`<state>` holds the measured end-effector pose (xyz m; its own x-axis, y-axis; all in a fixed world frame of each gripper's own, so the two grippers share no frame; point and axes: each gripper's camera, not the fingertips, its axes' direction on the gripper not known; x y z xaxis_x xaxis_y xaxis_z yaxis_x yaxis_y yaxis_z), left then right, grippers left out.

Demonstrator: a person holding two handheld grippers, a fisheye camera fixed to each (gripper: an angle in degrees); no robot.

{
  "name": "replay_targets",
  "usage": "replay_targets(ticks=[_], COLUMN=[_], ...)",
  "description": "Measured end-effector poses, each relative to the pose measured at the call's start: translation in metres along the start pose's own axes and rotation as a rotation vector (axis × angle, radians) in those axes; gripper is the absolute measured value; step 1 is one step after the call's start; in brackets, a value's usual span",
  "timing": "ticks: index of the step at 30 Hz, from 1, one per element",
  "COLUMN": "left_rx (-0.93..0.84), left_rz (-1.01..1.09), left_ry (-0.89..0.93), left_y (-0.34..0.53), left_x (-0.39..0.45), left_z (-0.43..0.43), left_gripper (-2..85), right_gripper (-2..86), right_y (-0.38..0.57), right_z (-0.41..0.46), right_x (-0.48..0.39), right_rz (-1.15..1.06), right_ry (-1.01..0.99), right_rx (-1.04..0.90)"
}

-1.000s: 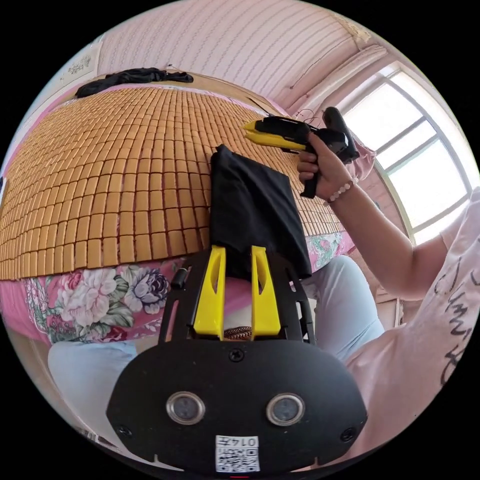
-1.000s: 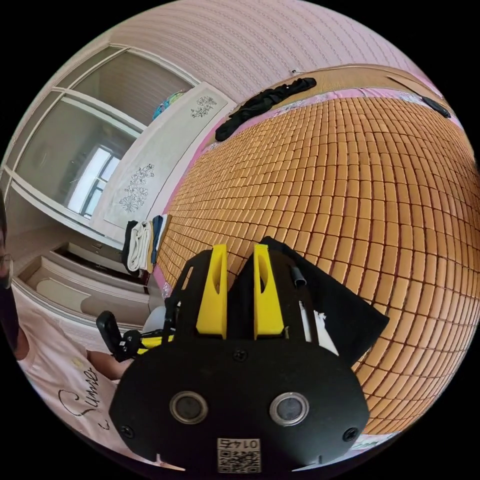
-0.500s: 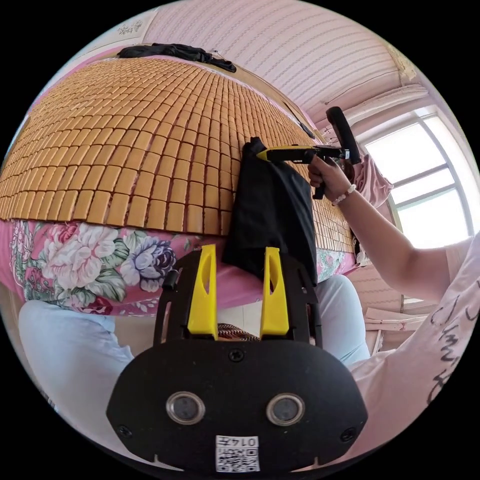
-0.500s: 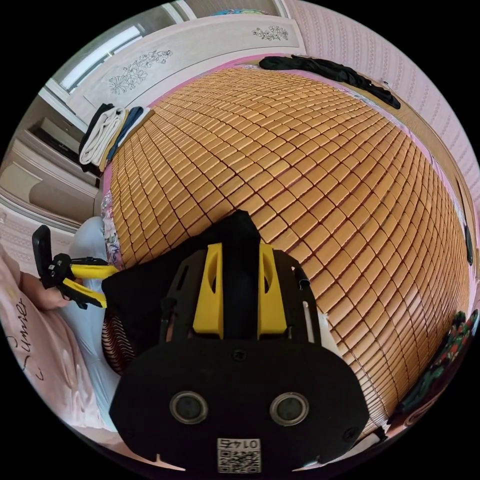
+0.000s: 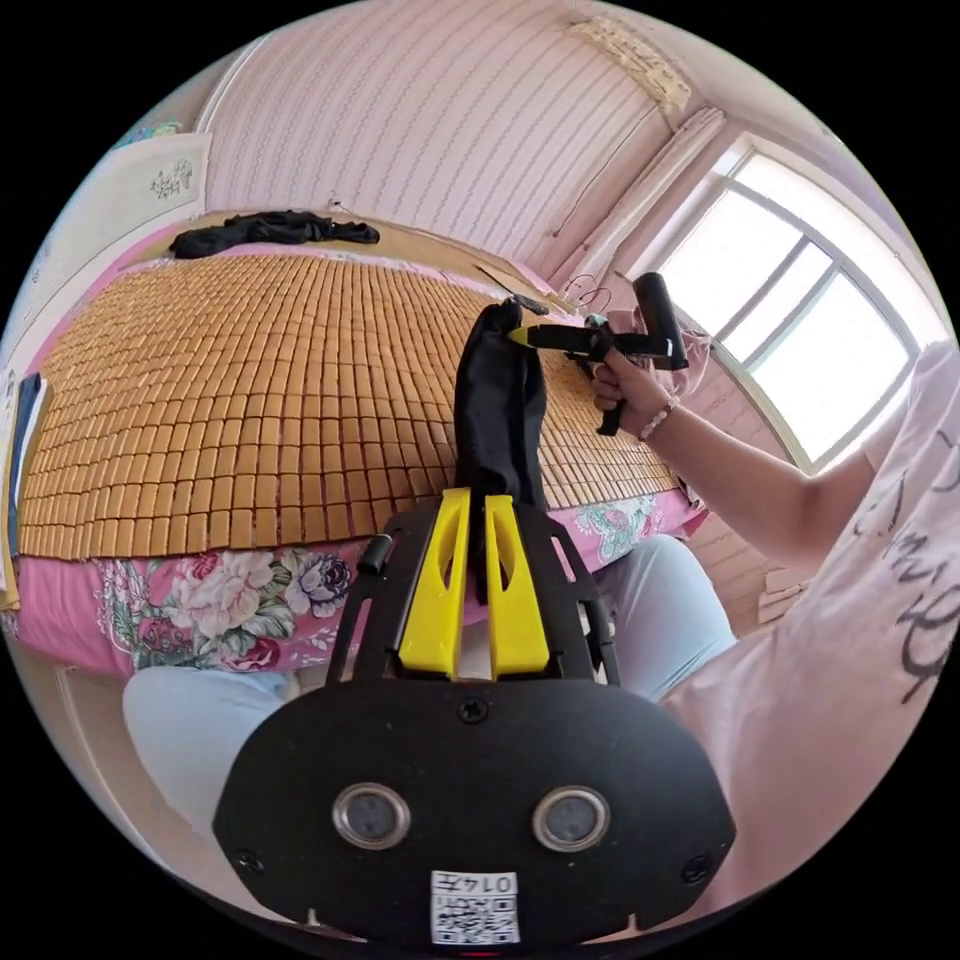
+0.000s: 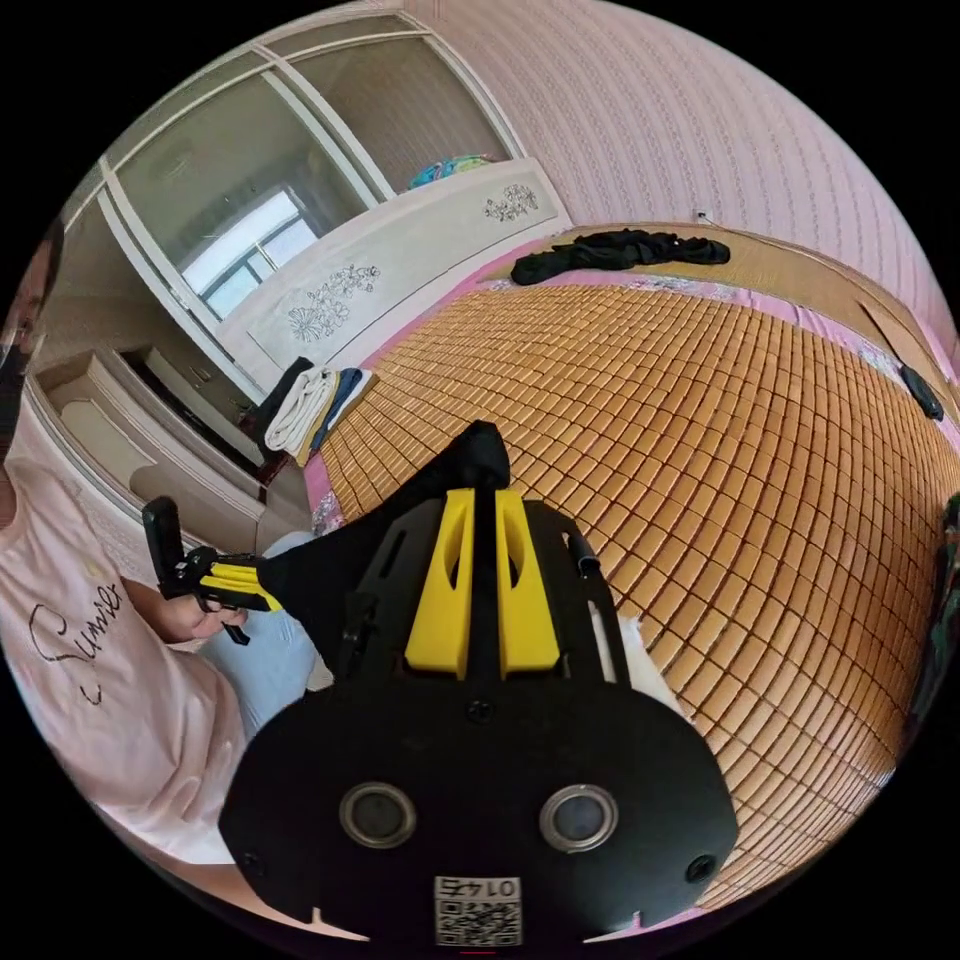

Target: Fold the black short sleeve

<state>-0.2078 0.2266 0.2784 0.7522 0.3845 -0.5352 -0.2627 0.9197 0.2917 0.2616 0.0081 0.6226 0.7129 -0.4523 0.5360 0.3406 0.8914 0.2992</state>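
Bright daylight from the window, glaring white; sharp focus; fisheye-curved edges.

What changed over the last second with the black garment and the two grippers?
The left gripper, open half a second ago, has shut on the black short sleeve. The right gripper took its far end, and the cloth now hangs lifted between them. The dark clothes at the mat's far edge stayed put.
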Motion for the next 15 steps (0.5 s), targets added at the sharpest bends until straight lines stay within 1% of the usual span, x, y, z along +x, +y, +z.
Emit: replay_targets(ticks=[3,7,9,10,15], left_rx=[0.081,0.211,0.283,0.331,0.507], left_rz=[0.000,-0.079,-0.123,-0.149,-0.248], left_ry=[-0.023,-0.122,-0.167,-0.197,-0.339], left_y=[0.014,0.041,0.059,0.072,0.128], left_x=[0.008,0.002,-0.004,-0.008,-0.030], left_z=[-0.048,-0.121,-0.157,-0.181,-0.275], left_gripper=[0.8,0.9,1.0,1.0,1.0], right_gripper=[2.3,2.2,2.2,2.2,2.4], right_y=[-0.003,-0.031,-0.055,-0.061,-0.114], right_z=[-0.022,-0.023,-0.010,-0.006,0.054], right_x=[-0.047,-0.122,-0.176,-0.190,-0.319], right_rz=[-0.066,-0.225,-0.335,-0.363,-0.614], right_ry=[-0.015,-0.047,-0.099,-0.115,-0.241], right_rx=[0.071,0.079,0.065,0.062,0.004])
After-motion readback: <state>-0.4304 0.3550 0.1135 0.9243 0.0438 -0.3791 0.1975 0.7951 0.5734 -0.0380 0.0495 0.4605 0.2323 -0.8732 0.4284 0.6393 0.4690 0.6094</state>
